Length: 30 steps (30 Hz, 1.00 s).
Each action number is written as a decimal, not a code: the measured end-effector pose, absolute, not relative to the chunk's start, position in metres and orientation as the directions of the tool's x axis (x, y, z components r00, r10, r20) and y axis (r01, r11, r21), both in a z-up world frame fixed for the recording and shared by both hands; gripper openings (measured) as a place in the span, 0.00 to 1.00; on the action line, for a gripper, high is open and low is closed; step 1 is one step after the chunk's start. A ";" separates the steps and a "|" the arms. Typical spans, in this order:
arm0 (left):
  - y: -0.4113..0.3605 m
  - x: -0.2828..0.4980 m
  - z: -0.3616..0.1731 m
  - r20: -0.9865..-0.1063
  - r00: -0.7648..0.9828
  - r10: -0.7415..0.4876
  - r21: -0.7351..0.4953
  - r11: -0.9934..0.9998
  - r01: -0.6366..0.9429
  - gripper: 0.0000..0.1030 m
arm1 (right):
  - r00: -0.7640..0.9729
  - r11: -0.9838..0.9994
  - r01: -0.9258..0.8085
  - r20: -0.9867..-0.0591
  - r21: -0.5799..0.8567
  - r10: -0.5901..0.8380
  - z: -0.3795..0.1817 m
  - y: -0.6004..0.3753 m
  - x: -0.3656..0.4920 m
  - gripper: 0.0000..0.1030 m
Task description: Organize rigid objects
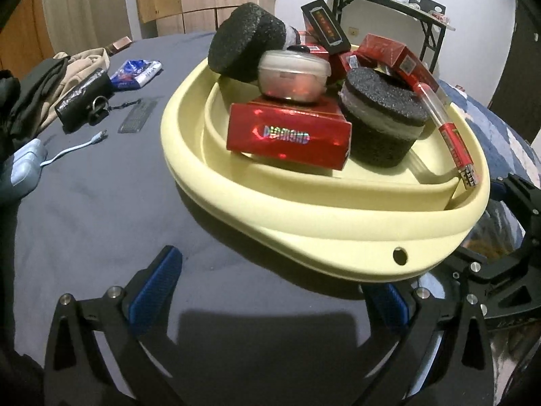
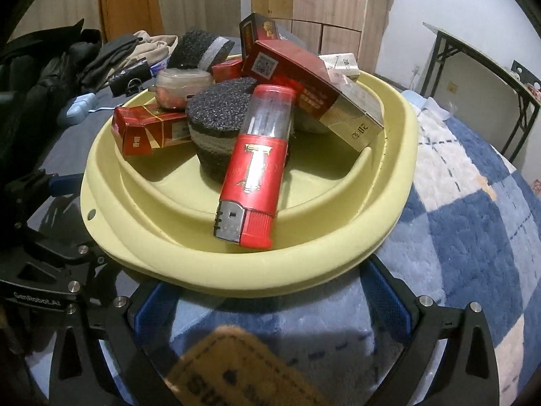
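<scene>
A pale yellow basin (image 1: 304,233) (image 2: 270,270) sits on the bed, piled with rigid objects: red boxes (image 1: 287,135) (image 2: 148,128), black foam discs (image 1: 382,118) (image 2: 216,118), a clear lidded tub (image 1: 292,76), and a red lighter (image 2: 253,176) (image 1: 456,142) leaning on the inner rim. My left gripper (image 1: 274,291) is open, its fingers wide, just under the basin's near rim. My right gripper (image 2: 270,297) is open at the basin's other side, its fingers reaching under the rim. The right gripper's body shows in the left wrist view (image 1: 507,253).
Dark grey sheet to the left holds a black clip pouch (image 1: 81,101), a comb (image 1: 137,120), a blue cable (image 1: 67,150), a blue packet (image 1: 135,72) and clothes (image 2: 67,67). A blue-and-white plaid blanket (image 2: 456,220) lies right. A folding table (image 2: 490,77) stands by the wall.
</scene>
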<state>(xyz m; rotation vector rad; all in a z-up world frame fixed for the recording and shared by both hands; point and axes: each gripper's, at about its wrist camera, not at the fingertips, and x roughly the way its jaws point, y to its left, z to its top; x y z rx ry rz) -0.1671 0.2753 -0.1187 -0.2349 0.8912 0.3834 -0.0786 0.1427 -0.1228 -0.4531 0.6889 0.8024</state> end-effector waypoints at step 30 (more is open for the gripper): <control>0.275 -0.168 -0.119 -0.791 0.568 0.227 -0.041 0.907 -0.419 1.00 | 0.500 0.620 -0.776 -0.709 -0.113 0.497 -0.122 0.141 -0.084 1.00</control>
